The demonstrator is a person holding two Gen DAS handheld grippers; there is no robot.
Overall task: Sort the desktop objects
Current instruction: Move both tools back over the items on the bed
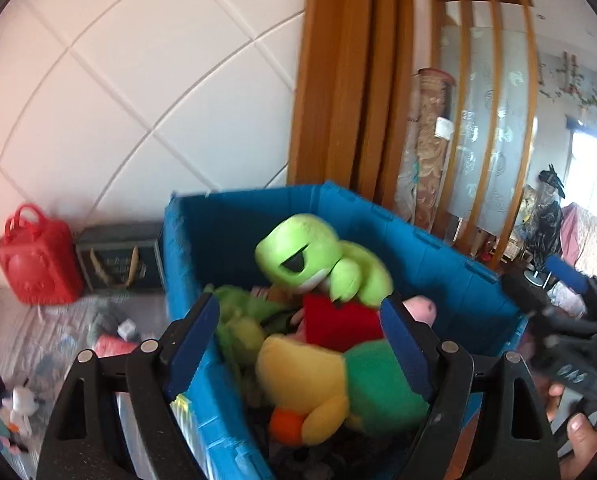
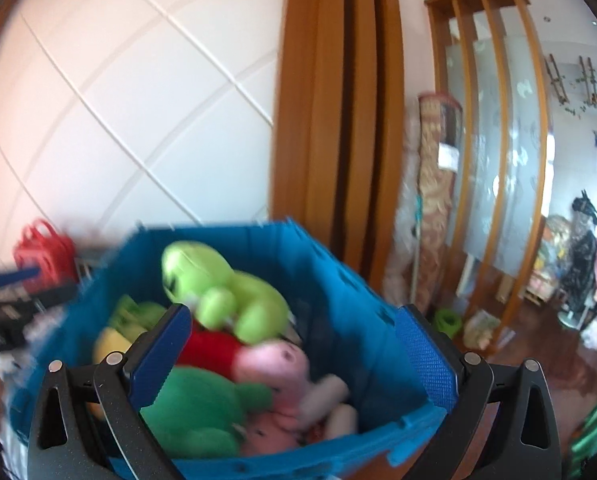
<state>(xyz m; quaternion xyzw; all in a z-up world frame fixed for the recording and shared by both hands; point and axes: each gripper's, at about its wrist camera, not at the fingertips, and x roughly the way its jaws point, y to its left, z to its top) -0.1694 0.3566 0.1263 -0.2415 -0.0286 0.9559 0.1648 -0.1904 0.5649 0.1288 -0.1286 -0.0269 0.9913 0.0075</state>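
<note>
Both grippers — left (image 1: 298, 344), right (image 2: 294, 356) — hover with fingers spread over the blue bin (image 1: 438, 256); only the right view shows floor.

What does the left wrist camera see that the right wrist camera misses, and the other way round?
Only the left wrist view shows the dark framed sign against the wall, small toys on the table, a yellow plush, and a hand holding the right gripper.

Only the right wrist view shows a green object on the floor by the wooden partition.

Both show the blue bin, the lime-green frog plush, the pink pig plush and the red case. Both sets of jaws stand open, holding nothing.
</note>
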